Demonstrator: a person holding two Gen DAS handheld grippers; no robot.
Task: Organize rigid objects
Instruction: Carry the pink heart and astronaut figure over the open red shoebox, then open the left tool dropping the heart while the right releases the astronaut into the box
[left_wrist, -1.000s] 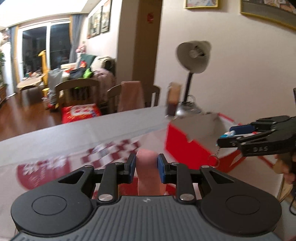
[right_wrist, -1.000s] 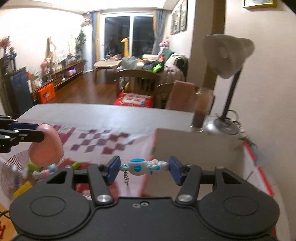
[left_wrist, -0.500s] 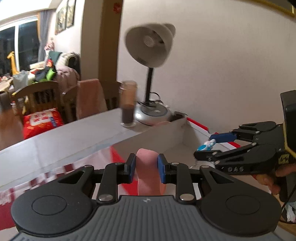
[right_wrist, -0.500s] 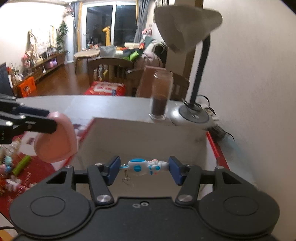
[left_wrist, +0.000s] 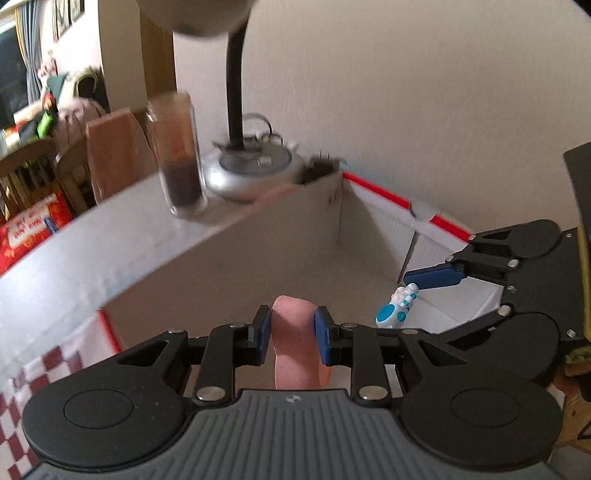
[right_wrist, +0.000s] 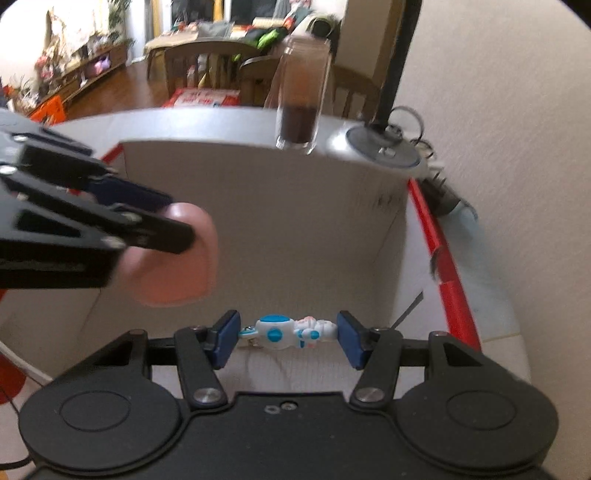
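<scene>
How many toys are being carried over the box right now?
2. A pink heart-shaped toy is clamped in the left gripper; a white-and-blue figure keychain is in the right gripper. Both hang over the cardboard box; its floor is partly hidden.

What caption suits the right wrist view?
Right gripper holds a blue-and-white toy over the cardboard box.

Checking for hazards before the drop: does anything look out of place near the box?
Yes: a glass holding dark contents stands just behind the cardboard box, beside the lamp base, close to both loaded hand-held grippers; a knock might spill it.
</scene>
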